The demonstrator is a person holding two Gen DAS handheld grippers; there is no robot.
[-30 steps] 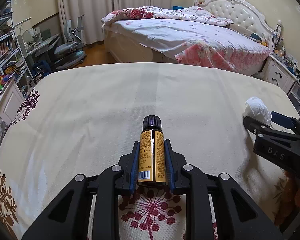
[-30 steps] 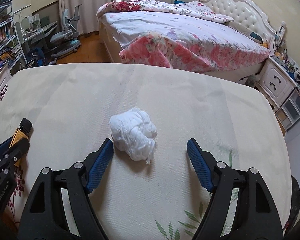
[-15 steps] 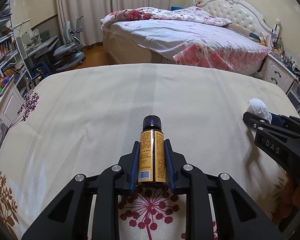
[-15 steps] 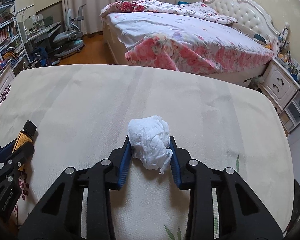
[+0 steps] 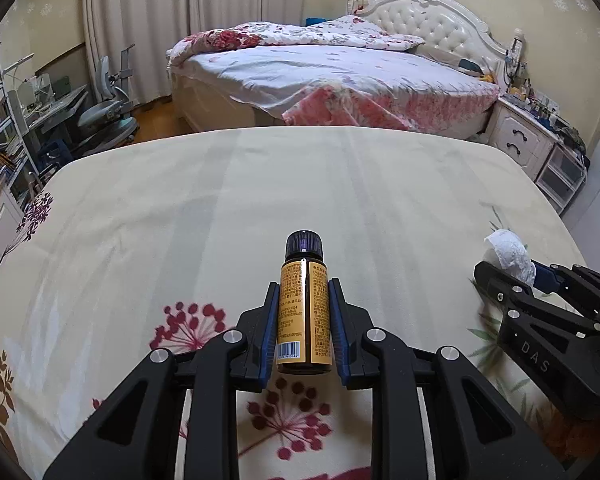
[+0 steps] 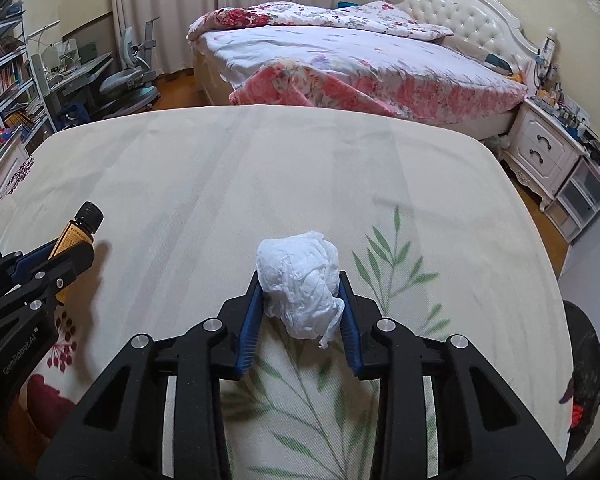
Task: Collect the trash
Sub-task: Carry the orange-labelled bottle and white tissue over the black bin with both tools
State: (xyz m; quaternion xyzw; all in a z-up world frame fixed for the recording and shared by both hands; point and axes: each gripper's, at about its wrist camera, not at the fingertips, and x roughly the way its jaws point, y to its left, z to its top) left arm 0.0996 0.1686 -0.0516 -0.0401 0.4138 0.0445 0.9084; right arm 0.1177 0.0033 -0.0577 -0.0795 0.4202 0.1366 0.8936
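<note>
My left gripper [image 5: 304,300] is shut on a small brown bottle [image 5: 304,312] with a yellow label and black cap, held above the cream cloth. The bottle also shows at the left of the right wrist view [image 6: 76,236]. My right gripper [image 6: 302,292] is shut on a crumpled white tissue ball [image 6: 300,284], lifted off the cloth. In the left wrist view the tissue [image 5: 508,254] and the right gripper [image 5: 540,276] sit at the far right.
The table [image 5: 260,184] wears a cream cloth with flower and leaf prints. Beyond it stand a bed [image 5: 340,72], a nightstand [image 5: 528,140] at right, and a desk with chair [image 5: 104,108] at left. A black swan figure [image 6: 584,376] sits at right.
My right gripper closed on the tissue ball and drew it back and up with it. My left gripper, still holding the bottle, also pulled back over the flower prints.
</note>
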